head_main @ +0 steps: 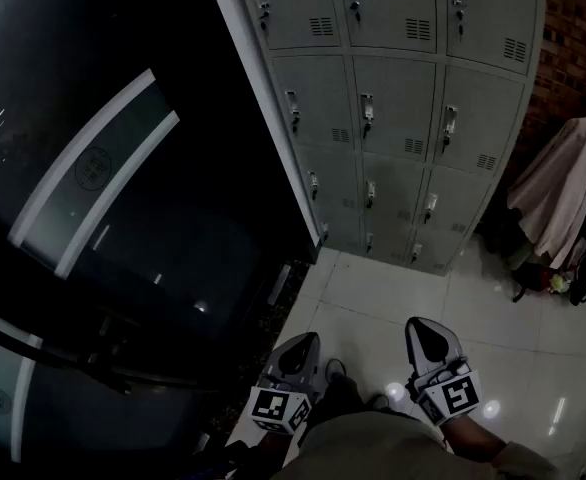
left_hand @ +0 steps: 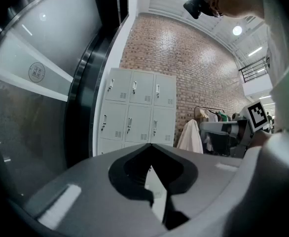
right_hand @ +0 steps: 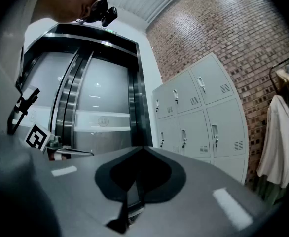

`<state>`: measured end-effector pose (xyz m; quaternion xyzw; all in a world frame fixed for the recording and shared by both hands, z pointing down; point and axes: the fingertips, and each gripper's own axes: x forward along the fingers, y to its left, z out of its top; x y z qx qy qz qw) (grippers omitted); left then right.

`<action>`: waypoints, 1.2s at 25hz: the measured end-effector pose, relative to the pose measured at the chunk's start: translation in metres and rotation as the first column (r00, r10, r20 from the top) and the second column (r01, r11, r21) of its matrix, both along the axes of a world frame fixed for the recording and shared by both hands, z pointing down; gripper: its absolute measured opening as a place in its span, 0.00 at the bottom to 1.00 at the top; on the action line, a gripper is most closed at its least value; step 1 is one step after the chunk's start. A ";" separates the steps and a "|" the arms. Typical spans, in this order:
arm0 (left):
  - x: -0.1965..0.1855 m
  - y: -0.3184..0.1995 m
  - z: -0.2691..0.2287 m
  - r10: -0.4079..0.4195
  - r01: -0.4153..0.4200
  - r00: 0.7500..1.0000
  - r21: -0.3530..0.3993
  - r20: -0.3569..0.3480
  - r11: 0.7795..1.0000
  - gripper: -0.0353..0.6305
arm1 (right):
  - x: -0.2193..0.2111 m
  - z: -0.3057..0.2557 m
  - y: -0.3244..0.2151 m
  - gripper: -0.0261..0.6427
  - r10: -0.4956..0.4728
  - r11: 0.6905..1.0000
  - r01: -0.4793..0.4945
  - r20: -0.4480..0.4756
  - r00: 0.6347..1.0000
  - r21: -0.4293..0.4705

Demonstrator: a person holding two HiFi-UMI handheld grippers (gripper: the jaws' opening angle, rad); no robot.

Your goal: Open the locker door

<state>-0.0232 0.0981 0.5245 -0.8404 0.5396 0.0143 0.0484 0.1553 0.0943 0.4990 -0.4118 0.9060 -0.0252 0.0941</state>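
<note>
**A:** What's around the lockers [head_main: 393, 118]?

**B:** They're a grey bank three columns wide, standing against a brick wall [head_main: 573, 38]. Every door that shows is shut flush. Each has a small upright handle [head_main: 367, 114] on its left side and a patch of vent slots [head_main: 414, 146] low on its right. To the left of the bank is a tall, dark, curved glass wall [head_main: 123, 218] with a pale band and a round emblem on it. To the right a pale coat [head_main: 563, 193] hangs near the brick, with dark items under it that are too dim to name.

**A:** Anything between the person and the doors?

**B:** Only pale tiled floor [head_main: 393, 298], which runs from the foot of the bank down to the tools. The lockers are ahead of both tools and well apart from them.

**A:** And the tools?

**B:** The left tool [head_main: 301, 342] and the right tool [head_main: 425, 326] are low in the head view, side by side, with their marker cubes toward the person. Both point towards the bank. In the left gripper view the jaw tips meet and nothing is pinched between them, with the lockers past the tips. In the right gripper view the jaws are also pressed together and hold nothing, and the lockers lie to the right of the tips. Neither tool touches a door or a handle.
</note>
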 end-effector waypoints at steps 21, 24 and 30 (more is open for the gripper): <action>-0.142 -0.256 -0.039 0.025 -0.024 0.999 0.035 -0.024 0.999 0.15 | -0.127 -0.048 -0.245 0.04 0.050 0.998 -0.052 0.070 0.996 0.035; -0.168 -0.282 -0.043 0.023 -0.023 1.000 0.034 -0.010 0.999 0.15 | -0.150 -0.064 -0.281 0.04 0.052 0.994 -0.061 0.105 0.993 0.087; -0.217 -0.330 -0.038 0.011 -0.011 1.000 0.037 0.021 0.999 0.15 | -0.201 -0.042 -0.332 0.04 0.055 0.998 -0.055 -0.007 0.998 0.016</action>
